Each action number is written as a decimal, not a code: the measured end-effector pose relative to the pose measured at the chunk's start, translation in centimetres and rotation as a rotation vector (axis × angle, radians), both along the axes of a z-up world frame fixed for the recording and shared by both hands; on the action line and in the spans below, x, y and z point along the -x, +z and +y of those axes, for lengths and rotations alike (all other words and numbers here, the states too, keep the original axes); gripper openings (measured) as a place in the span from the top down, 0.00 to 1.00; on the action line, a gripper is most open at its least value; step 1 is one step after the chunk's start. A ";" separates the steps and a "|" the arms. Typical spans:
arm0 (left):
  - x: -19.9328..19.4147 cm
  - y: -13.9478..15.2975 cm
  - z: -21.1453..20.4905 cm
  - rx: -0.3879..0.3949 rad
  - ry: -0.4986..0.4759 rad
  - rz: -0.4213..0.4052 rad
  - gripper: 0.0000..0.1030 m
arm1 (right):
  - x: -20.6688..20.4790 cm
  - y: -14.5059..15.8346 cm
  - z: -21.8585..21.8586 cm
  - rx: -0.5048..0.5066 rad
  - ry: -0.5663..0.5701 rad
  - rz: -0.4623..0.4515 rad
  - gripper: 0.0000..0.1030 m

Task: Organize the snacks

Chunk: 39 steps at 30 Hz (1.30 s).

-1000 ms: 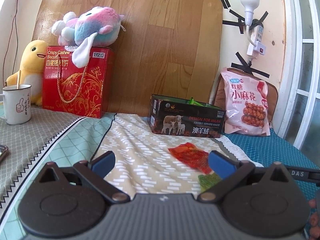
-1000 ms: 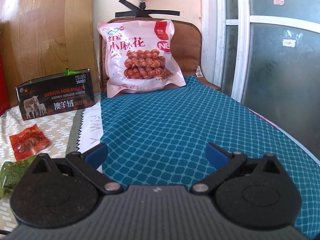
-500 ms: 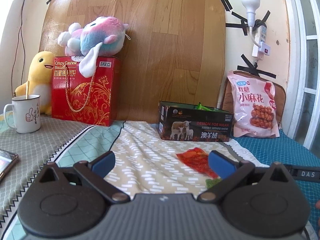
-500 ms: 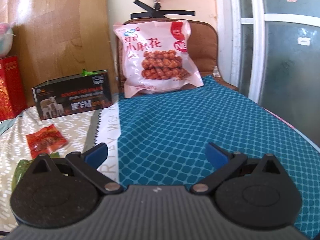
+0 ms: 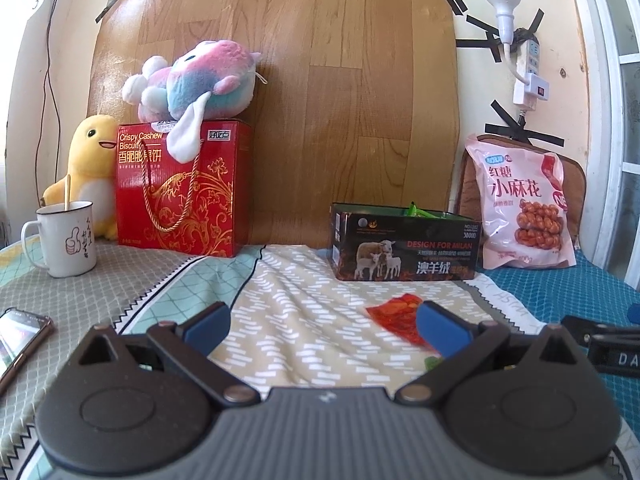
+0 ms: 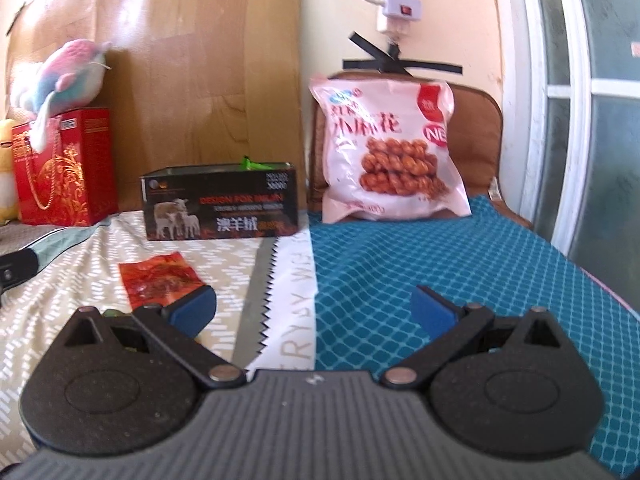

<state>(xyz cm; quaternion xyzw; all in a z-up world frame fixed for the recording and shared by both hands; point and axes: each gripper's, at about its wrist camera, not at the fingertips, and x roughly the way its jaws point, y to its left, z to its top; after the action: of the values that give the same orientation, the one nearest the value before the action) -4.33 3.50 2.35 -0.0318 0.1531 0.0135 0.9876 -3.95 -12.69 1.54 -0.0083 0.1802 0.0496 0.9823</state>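
The landmark is the dark open-topped box printed with sheep, which stands on the patterned cloth at the foot of the wood-grain board. A green wrapper pokes above its rim, so it looks like the place where snacks are gathered.

The loose red snack packet lies flat on the cloth just in front of the box, toward the tools, well apart from its wall. Its long axis runs roughly from the box toward the near edge, slightly slanted. A second, green packet lies nearer than the red one, mostly hidden behind the tools in both views.

The left tool hovers with its fingers spread wide and nothing between them; the red packet sits ahead of it and to its right, partly behind its right fingertip. The right tool is likewise wide open and empty; from it the packet lies ahead and to the left, touching its left fingertip in the picture. The packet thus lies between the two tools, and neither is clearly nearer.

The large pink bag of twisted snacks leans upright to the right of the box, on the blue cloth.

My guess is that the coming move is closing across the red packet's short width.
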 end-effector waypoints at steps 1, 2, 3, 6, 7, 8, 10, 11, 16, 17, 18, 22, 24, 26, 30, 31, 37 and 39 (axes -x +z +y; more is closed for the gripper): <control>0.0 0.0 0.1 0.002 0.000 0.002 0.00 | 0.1 0.0 0.2 0.003 0.010 -0.009 0.00; -0.1 0.0 0.1 0.002 0.000 0.004 0.00 | 0.2 0.1 0.3 0.007 0.017 -0.016 0.00; -0.1 -0.1 0.1 0.001 0.000 0.006 0.00 | 0.3 0.1 0.4 0.012 0.024 -0.022 0.00; -0.2 -0.1 0.1 -0.003 0.007 0.009 0.00 | 0.6 0.2 0.8 0.021 0.050 -0.038 0.00; -0.2 -0.1 0.1 -0.004 0.009 0.009 0.00 | 0.7 0.2 0.9 0.023 0.058 -0.040 0.00; -0.2 -0.1 0.1 -0.005 0.010 0.009 0.00 | 0.6 0.2 1.0 0.023 0.067 -0.041 0.00; -0.3 0.0 0.1 -0.007 0.013 0.011 0.00 | 0.6 0.2 1.1 0.019 0.080 -0.038 0.00; -0.3 -0.1 0.1 -0.007 0.014 0.012 0.00 | 0.6 0.2 1.1 0.014 0.085 -0.037 0.00; -0.4 -0.1 0.1 -0.020 0.023 0.014 0.00 | 0.7 0.2 1.1 -0.006 0.123 -0.037 0.00; -0.5 -0.1 0.0 -0.023 0.023 0.015 0.00 | 0.7 0.2 1.1 -0.005 0.132 -0.033 0.00; -0.4 -0.1 0.0 -0.025 0.025 0.016 0.00 | 0.6 0.2 1.2 -0.004 0.135 -0.029 0.00; -0.7 -0.1 0.0 -0.024 0.020 0.034 0.00 | 0.4 0.1 1.1 -0.029 0.159 -0.004 0.00; -0.8 -0.2 0.0 -0.022 0.014 0.048 0.00 | 0.0 0.1 1.1 -0.038 0.180 0.020 0.00; -1.2 -0.3 0.1 -0.024 0.005 0.072 0.00 | -0.1 0.0 1.3 -0.045 0.204 0.040 0.00; -2.4 -0.7 -0.2 -0.023 -0.018 0.165 0.00 | 0.0 0.1 0.9 -0.078 0.214 0.034 0.00; -2.7 -0.9 -0.2 -0.021 -0.010 0.189 0.00 | 0.1 0.1 0.7 -0.093 0.213 0.033 0.00; -3.1 -1.2 0.1 -0.016 0.039 0.231 0.00 | 0.0 0.1 0.0 -0.148 0.228 0.036 0.00; -3.0 -1.1 -0.1 -0.036 0.053 0.231 0.00 | 0.1 0.1 -0.2 -0.158 0.234 0.029 0.00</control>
<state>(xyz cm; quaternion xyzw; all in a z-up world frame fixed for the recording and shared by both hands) -1.29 3.39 1.20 -0.0164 0.2646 0.0459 0.9631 -4.01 -12.88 1.64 0.0488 0.1876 0.1778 0.9648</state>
